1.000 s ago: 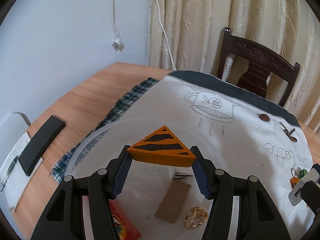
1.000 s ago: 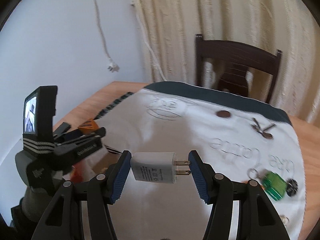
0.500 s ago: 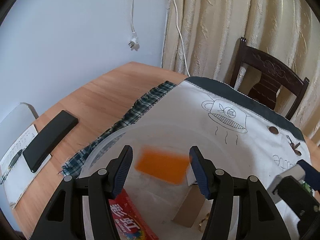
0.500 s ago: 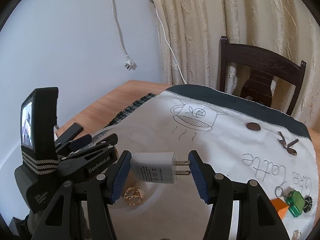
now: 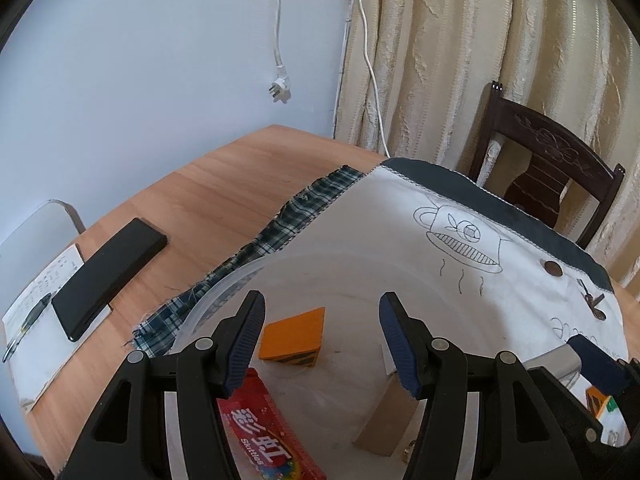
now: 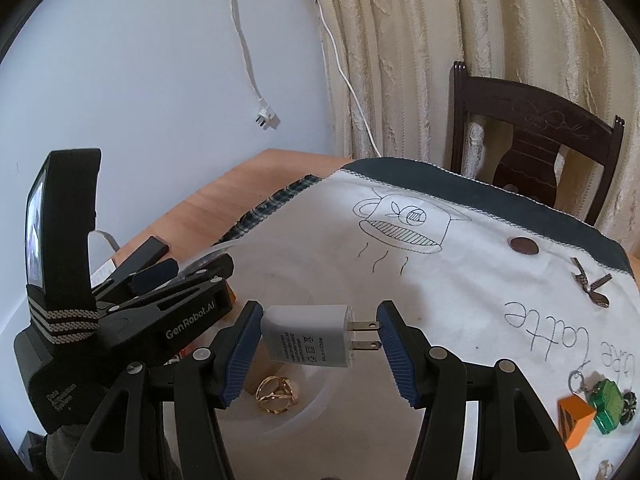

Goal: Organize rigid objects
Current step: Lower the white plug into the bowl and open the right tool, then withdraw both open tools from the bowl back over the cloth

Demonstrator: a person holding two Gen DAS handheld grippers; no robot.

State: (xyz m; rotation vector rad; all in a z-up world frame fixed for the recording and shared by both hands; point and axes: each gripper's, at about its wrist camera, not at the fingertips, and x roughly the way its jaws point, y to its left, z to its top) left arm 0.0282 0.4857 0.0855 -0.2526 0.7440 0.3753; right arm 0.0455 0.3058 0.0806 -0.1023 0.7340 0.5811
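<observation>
My left gripper (image 5: 322, 320) is open above a clear plastic bin (image 5: 224, 292). An orange block with black stripes (image 5: 294, 338) lies loose on the bin's floor just below the fingers. My right gripper (image 6: 320, 336) is shut on a white USB charger (image 6: 308, 336), prongs pointing right, held over the bin's right side. Under the charger a gold ring (image 6: 276, 394) lies in the bin. The left gripper's fingers (image 6: 160, 272) show at the left of the right wrist view.
The bin also holds a red Skittles pack (image 5: 268, 436) and a cardboard piece (image 5: 386, 420). On the white cloth lie a coin (image 6: 523, 246), keys (image 6: 592, 284), a green keychain (image 6: 608, 400) and another orange block (image 6: 574, 420). A black phone (image 5: 108, 276) and a dark chair (image 6: 536, 140) flank the table.
The left gripper opened and let go of the orange striped block, which dropped into the bin. The right gripper carried the charger leftward over the bin.
</observation>
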